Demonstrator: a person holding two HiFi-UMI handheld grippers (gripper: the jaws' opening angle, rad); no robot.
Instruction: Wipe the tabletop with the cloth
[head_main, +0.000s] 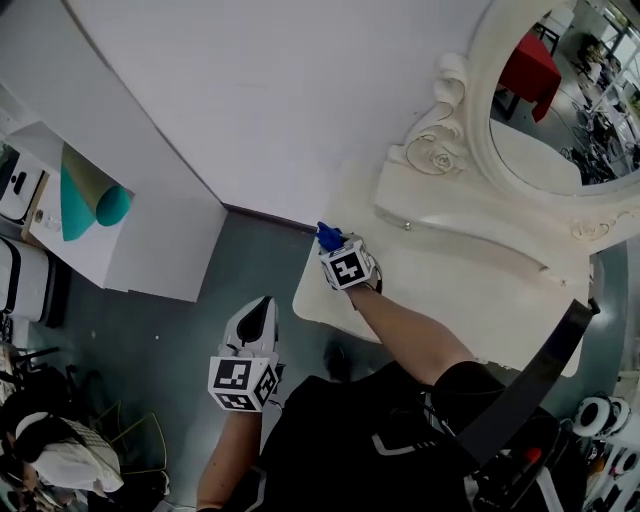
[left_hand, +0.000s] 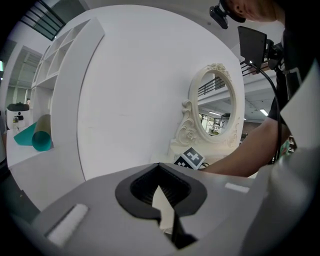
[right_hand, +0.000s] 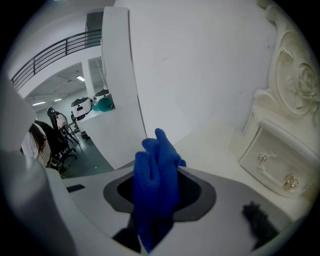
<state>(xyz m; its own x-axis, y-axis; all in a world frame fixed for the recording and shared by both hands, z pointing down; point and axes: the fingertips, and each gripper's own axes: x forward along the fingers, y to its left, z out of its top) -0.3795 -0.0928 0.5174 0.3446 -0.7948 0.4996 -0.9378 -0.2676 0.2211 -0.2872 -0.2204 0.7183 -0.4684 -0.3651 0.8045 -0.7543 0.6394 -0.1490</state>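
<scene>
Head view shows the right gripper (head_main: 335, 246) reaching forward to the middle of the frame, at the left corner of the cream tabletop (head_main: 470, 300). Its jaws are clenched on a bunched blue cloth (head_main: 326, 237). The right gripper view confirms this: the cloth (right_hand: 156, 190) stands up from between the jaws, pinched at its lower part, with a loose tuft pointing toward the wall. The tabletop (right_hand: 215, 142) lies just beyond it. Holding the cloth by a fold leaves free fabric ahead of the jaws, so I judge that the fabric, not the hard tips, is meant to meet the surface. From these views I cannot tell whether the cloth touches the table yet.

The left gripper (head_main: 262, 305) hangs low in the lower-left centre of the head view, off the table edge and above the grey floor. Its own view shows the jaws (left_hand: 160, 167) drawn together with nothing between them. It seems parked there to keep out of the wiping path.

An ornate mirror (head_main: 480, 90) and its drawer base (head_main: 470, 215) take up the back of the table at the upper right. This leaves only the front strip and the left corner open for strokes, and the drawer knobs (right_hand: 289, 182) are close enough to catch.
</scene>
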